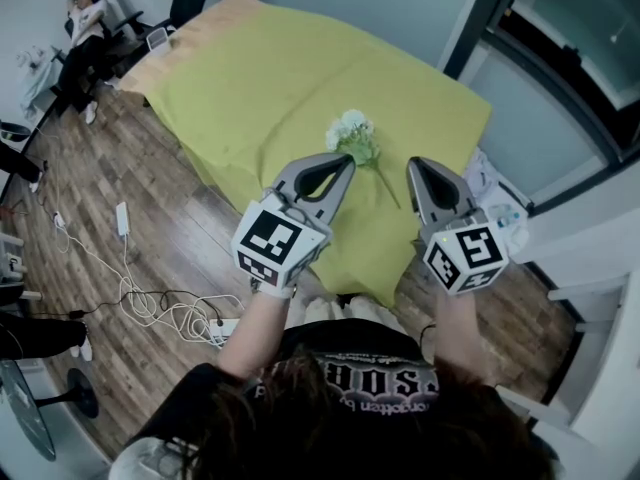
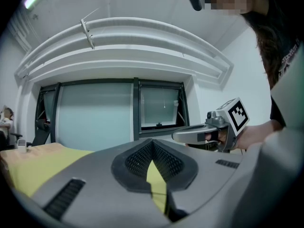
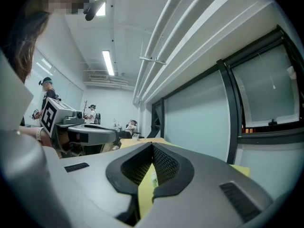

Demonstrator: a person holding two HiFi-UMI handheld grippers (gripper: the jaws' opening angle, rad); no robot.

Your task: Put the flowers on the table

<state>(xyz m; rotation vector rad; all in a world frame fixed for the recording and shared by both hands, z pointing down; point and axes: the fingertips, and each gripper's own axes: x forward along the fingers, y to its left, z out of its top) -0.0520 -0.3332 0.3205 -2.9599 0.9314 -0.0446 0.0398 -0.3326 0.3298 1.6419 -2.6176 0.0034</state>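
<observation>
Left gripper (image 1: 344, 164): jaws meeting tip to tip, gripping nothing, pointing level over table (image 1: 250, 88). Right gripper (image 1: 420, 166): jaws pressing fully together too, empty, hanging beside left one, well apart from it. Flowers (image 1: 355, 136) lying on table's yellow-green cloth, near left tips, between the two grippers. White blooms facing away from person, stem trailing back. Cables (image 1: 150, 303) sprawling on floor (image 1: 150, 188) at left.

Head view: high above the table (image 1: 250, 78), looking steeply down, most of its top seen.
Left gripper view: low, level, over the table's near edge; right gripper (image 2: 176, 136) alongside.
Right gripper view: likewise; left gripper (image 3: 115, 136) alongside.
Shared: the tabletop.
</observation>
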